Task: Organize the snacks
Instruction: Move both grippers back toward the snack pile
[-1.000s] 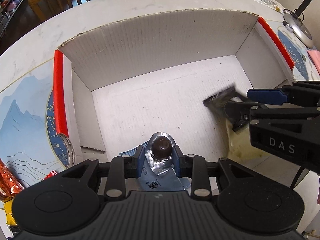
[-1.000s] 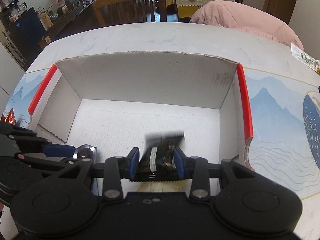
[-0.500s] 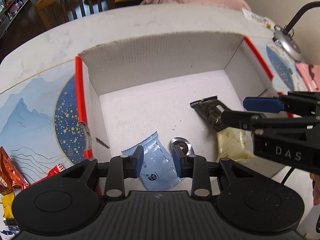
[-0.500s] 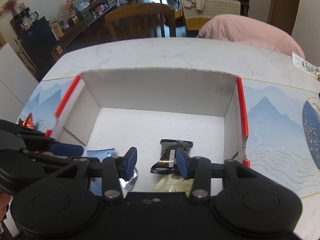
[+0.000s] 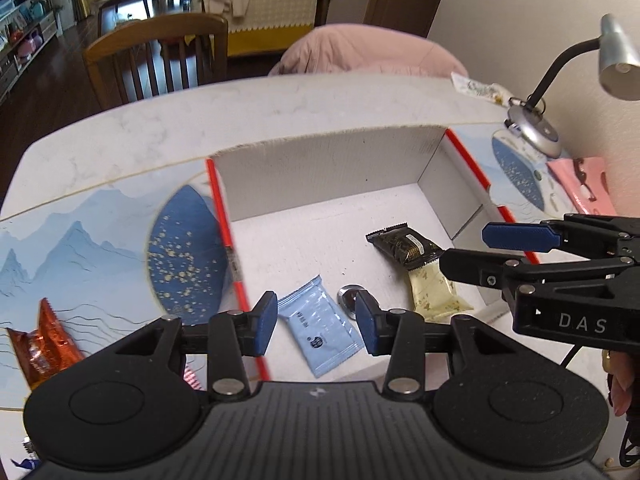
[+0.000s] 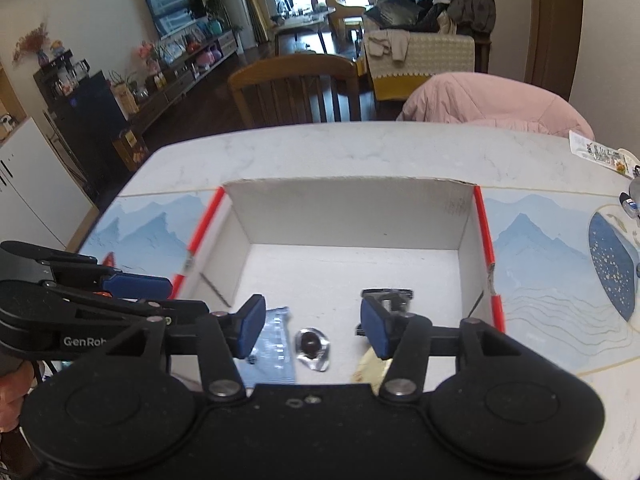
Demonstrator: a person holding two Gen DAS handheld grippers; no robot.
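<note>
A white cardboard box (image 5: 320,168) with red edges stands on the table. Inside lie a blue packet (image 5: 320,330), a silver foil chocolate (image 5: 349,298), a dark brown bar (image 5: 404,245) and a pale yellow packet (image 5: 434,288). My left gripper (image 5: 316,322) is open and empty above the box's near left side. My right gripper (image 6: 312,324) is open and empty above the near side; the box (image 6: 344,204), foil chocolate (image 6: 313,346), blue packet (image 6: 274,340) and dark bar (image 6: 390,298) show below it. The right gripper also shows in the left wrist view (image 5: 472,248).
An orange wrapper (image 5: 40,344) lies on the mat left of the box. A desk lamp (image 5: 536,136) and a pink packet (image 5: 580,188) stand at the right. A wooden chair (image 6: 296,88) and a pink cushion (image 6: 488,104) are behind the table.
Both grippers opened and let go: the foil chocolate and the dark bar now lie in the box. Both grippers have pulled back and risen, jaws opening wider.
</note>
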